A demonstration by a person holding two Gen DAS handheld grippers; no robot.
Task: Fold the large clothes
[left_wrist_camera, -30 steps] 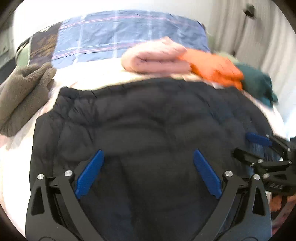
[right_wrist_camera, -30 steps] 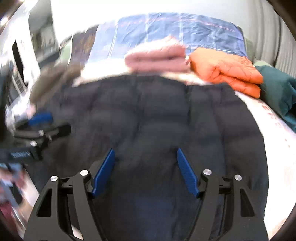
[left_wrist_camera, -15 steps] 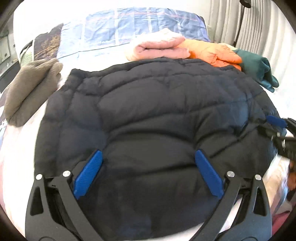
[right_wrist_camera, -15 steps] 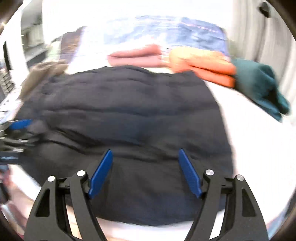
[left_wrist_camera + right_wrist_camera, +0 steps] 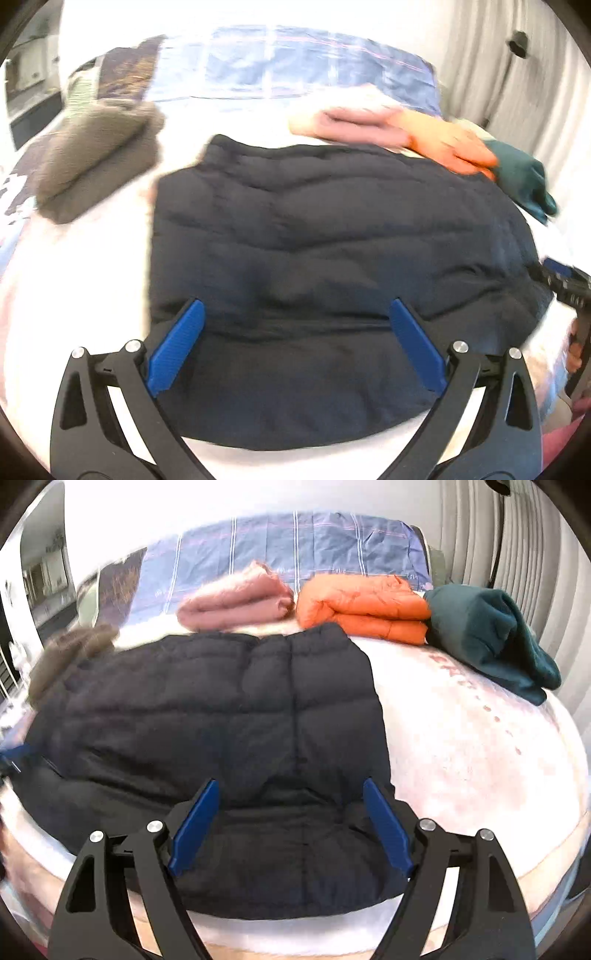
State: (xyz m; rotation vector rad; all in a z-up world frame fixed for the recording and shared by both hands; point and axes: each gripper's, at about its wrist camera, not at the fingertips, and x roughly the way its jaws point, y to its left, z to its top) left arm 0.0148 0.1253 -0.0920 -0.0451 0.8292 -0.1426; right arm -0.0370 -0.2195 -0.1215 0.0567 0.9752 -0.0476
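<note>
A black quilted puffer jacket [image 5: 332, 236] lies flat on the white bed, folded into a rough rectangle; it also shows in the right wrist view [image 5: 221, 720]. My left gripper [image 5: 295, 332] is open and empty, hovering above the jacket's near left part. My right gripper [image 5: 291, 812] is open and empty, above the jacket's near right corner. The right gripper also shows at the right edge of the left wrist view [image 5: 565, 284].
Folded clothes lie at the bed's far side: a pink one [image 5: 236, 598], an orange puffer [image 5: 362, 605], a dark green one [image 5: 491, 635] and a brown fleece [image 5: 96, 155]. A blue plaid pillow [image 5: 295, 542] is behind. Curtains [image 5: 517, 535] hang at right.
Both grippers have pulled back and up from the jacket, still open. The left view has shifted left, the right view right. The jacket lies as before.
</note>
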